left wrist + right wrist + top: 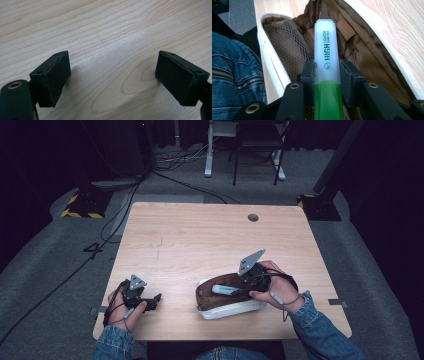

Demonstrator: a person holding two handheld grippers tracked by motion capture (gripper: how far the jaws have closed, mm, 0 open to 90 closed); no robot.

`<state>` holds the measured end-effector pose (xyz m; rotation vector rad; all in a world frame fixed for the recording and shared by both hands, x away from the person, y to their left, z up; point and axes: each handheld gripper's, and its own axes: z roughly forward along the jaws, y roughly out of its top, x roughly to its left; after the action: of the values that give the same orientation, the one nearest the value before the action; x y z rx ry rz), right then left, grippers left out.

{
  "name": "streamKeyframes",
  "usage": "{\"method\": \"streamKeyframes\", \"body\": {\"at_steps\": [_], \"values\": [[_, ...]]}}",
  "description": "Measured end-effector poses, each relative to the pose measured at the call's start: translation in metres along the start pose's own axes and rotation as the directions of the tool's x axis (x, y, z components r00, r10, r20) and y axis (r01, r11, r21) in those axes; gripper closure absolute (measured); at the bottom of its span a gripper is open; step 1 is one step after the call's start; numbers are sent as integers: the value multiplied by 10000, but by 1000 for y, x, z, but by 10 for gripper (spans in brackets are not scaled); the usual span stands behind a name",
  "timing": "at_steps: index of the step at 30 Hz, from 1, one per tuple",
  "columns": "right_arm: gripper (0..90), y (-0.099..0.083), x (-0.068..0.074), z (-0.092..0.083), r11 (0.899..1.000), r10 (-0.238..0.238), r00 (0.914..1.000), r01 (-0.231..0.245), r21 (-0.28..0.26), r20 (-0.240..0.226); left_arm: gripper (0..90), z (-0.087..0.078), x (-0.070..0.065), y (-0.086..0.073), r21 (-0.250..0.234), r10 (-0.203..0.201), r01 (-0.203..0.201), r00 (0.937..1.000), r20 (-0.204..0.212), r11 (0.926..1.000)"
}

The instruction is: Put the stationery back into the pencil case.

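The right hand-held gripper (327, 72) clamps a green highlighter (325, 50) by its middle, capped end pointing into the open pencil case (227, 306), whose brown lining gapes upward on the bench (200, 235), probably so the pen can slide straight in. The left hand-held gripper (112, 77) rests apart with its 2 jaws spread wide and nothing between them, likely waiting.
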<state>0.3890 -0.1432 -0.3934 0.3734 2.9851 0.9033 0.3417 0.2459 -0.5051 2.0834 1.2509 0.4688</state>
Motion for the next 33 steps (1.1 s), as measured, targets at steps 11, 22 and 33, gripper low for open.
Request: {"method": "streamKeyframes", "body": {"at_steps": [11, 22, 33], "values": [[665, -2, -4, 12, 9986, -467, 9989, 466, 243, 27, 132, 0, 0, 0, -2, 4, -4, 10000, -2, 10000], [586, -3, -8, 18, 9986, -521, 9986, 520, 132, 78, 132, 0, 0, 0, -3, 2, -2, 10000, -1, 10000], [476, -3, -10, 6, 9959, -486, 9978, 518, -741, 448, 131, 0, 0, 0, 27, 2, -2, 10000, 1, 10000]]}}
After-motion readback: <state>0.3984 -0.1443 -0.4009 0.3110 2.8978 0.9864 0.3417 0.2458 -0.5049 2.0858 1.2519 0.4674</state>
